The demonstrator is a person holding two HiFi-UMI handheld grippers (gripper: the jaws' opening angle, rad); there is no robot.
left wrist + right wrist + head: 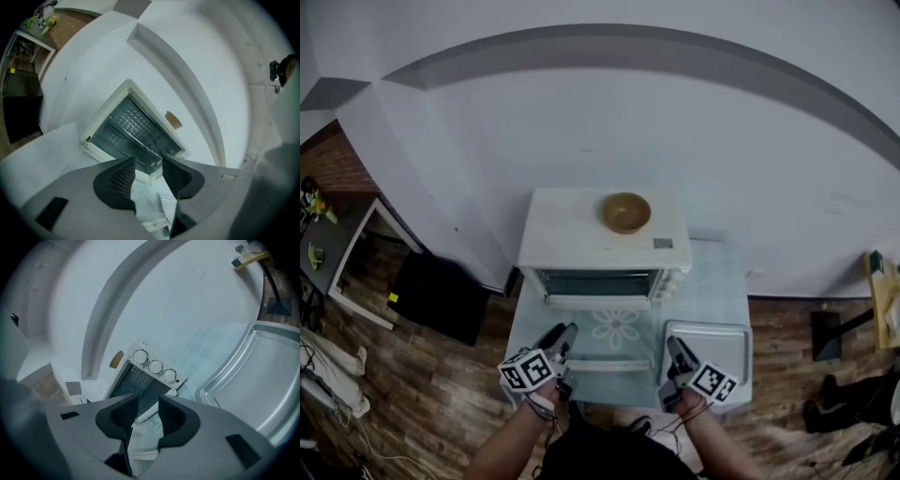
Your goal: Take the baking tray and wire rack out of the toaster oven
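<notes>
The white toaster oven [605, 239] stands on the table with its glass door [616, 330] folded down toward me. The silver baking tray [712, 342] lies on the table to the oven's right, and it fills the right of the right gripper view [262, 385]. In the left gripper view a thin bar [126, 146] crosses the oven cavity and looks like the wire rack. My left gripper [561, 335] hovers at the door's left front corner, open and empty. My right gripper [677, 349] hangs over the tray's near left corner, also open and empty.
A wooden bowl [625, 212] sits on top of the oven. Three knobs [155, 366] line the oven's right side. The pale tabletop [712, 281] ends near the white wall behind. A black box [441, 295] stands on the wood floor at left.
</notes>
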